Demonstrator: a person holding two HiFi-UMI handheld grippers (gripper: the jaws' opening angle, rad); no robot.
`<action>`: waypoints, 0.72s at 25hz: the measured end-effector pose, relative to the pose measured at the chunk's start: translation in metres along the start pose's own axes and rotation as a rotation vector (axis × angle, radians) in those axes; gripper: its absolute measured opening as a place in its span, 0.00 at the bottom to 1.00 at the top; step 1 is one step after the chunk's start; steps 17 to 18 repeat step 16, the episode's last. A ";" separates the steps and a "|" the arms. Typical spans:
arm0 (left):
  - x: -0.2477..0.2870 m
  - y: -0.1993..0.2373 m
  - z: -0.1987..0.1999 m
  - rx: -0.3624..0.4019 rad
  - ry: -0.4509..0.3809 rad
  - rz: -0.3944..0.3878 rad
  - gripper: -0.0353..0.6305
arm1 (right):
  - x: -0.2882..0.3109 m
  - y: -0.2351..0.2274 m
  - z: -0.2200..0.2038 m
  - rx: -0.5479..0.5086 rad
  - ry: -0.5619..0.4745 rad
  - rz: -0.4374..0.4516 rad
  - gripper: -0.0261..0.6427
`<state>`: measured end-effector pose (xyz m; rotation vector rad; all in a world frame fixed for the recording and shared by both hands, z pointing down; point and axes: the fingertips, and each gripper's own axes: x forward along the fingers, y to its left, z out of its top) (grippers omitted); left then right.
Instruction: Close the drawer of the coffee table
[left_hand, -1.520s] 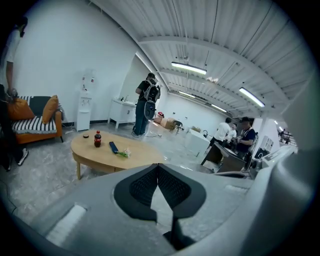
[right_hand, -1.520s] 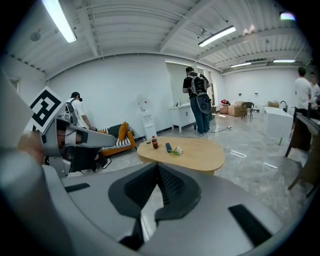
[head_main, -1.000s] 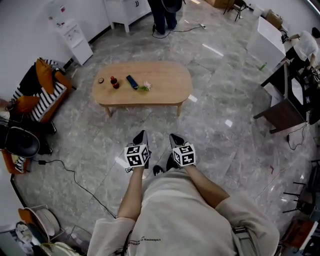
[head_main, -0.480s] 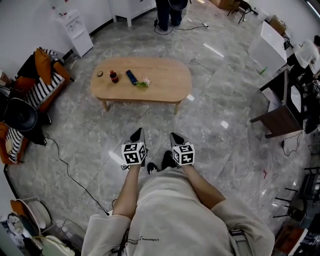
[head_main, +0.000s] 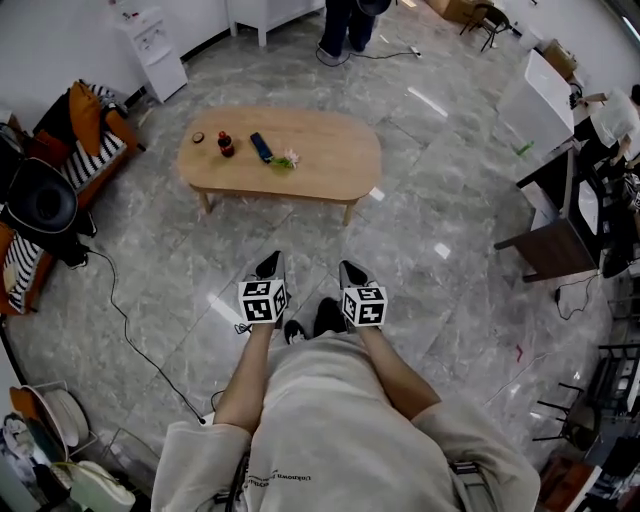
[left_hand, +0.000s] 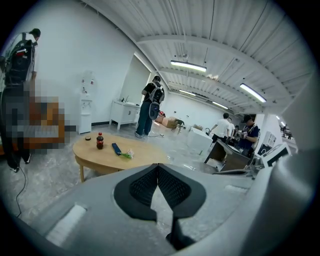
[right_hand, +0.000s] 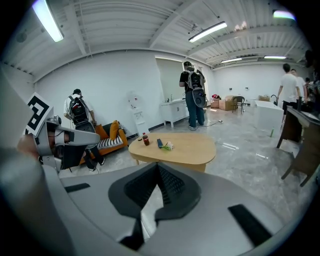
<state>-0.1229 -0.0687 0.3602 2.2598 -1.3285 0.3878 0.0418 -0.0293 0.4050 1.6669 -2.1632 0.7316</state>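
Observation:
The oval wooden coffee table (head_main: 320, 160) stands on the grey floor some way ahead of me. It carries a small red-capped bottle (head_main: 226, 145), a dark remote (head_main: 262, 147) and a small flower sprig (head_main: 287, 160). No drawer shows on the side facing me. My left gripper (head_main: 269, 264) and right gripper (head_main: 351, 271) are held side by side before my body, well short of the table. Both point at it. In the left gripper view the table (left_hand: 145, 159) lies beyond the left gripper (left_hand: 158, 168), whose pads meet on nothing. The right gripper (right_hand: 158, 168) is likewise shut and empty before the table (right_hand: 185, 147).
An orange sofa with striped cushions (head_main: 75, 145) and a black round chair (head_main: 40, 205) stand at the left. A cable (head_main: 130, 330) trails over the floor. A person (head_main: 345, 25) stands beyond the table, by a white dispenser (head_main: 155, 45). A dark desk (head_main: 560, 235) is at the right.
The head view has drifted, so the sofa and chair at the left sit higher in the picture. Both grippers stay shut in front of me; the right one has shifted slightly.

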 end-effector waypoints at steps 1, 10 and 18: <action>0.000 0.000 0.000 0.002 0.004 -0.003 0.07 | 0.000 0.001 -0.001 0.004 0.003 -0.003 0.06; 0.001 -0.006 -0.006 0.000 0.014 -0.010 0.07 | -0.004 -0.004 -0.006 0.012 0.010 -0.007 0.06; 0.007 -0.011 -0.010 -0.016 0.017 -0.010 0.07 | -0.003 -0.005 -0.005 0.000 0.013 0.003 0.06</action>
